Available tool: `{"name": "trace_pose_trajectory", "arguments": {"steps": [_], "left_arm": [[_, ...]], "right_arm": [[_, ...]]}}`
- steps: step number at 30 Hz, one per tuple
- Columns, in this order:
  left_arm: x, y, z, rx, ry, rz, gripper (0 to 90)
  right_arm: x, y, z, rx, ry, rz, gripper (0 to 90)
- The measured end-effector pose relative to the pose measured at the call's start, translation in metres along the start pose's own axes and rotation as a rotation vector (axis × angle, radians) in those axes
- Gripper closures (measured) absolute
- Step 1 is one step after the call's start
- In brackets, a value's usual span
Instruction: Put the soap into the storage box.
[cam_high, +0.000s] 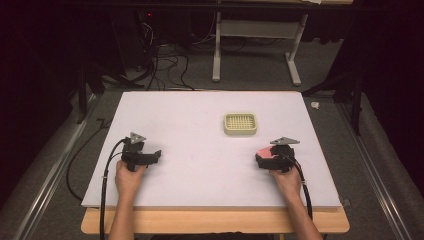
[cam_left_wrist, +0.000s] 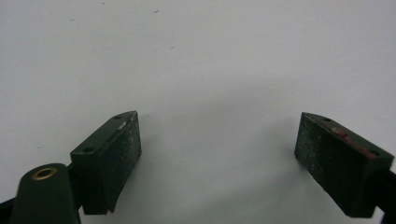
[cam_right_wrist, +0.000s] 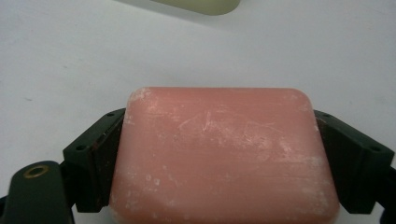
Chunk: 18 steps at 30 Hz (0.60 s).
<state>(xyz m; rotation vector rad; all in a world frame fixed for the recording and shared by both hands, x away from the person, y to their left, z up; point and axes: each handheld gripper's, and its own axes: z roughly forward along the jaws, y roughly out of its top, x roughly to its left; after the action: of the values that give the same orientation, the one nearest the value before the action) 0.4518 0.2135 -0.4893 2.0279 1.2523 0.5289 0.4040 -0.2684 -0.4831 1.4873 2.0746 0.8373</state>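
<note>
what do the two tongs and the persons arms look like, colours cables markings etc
Both tongs, left and right, are black with a grey three-cornered plate on top and a black cable trailing back along the forearm. The jaws carry dark, rough rectangular pads, one with reddish smears on its edge, and a brass-ringed hole sits near each base. The forearms are bare, without sleeves.

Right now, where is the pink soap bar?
The pink soap bar sits clamped in the right claw at the table's near right, short of the pale green soap dish.
</note>
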Motion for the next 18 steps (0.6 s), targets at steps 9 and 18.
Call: {"name": "trace_pose_trajectory", "arguments": {"steps": [9,18], "left_arm": [[0.000,0.000,0.000,0.000,0.001,0.000,15.0],[0.000,0.000,0.000,0.000,0.001,0.000,15.0]], "right_arm": [[-0.001,0.000,-0.005,-0.020,0.012,-0.017,13.6],[-0.007,0.008,-0.023,-0.080,0.054,-0.010,13.6]]}}
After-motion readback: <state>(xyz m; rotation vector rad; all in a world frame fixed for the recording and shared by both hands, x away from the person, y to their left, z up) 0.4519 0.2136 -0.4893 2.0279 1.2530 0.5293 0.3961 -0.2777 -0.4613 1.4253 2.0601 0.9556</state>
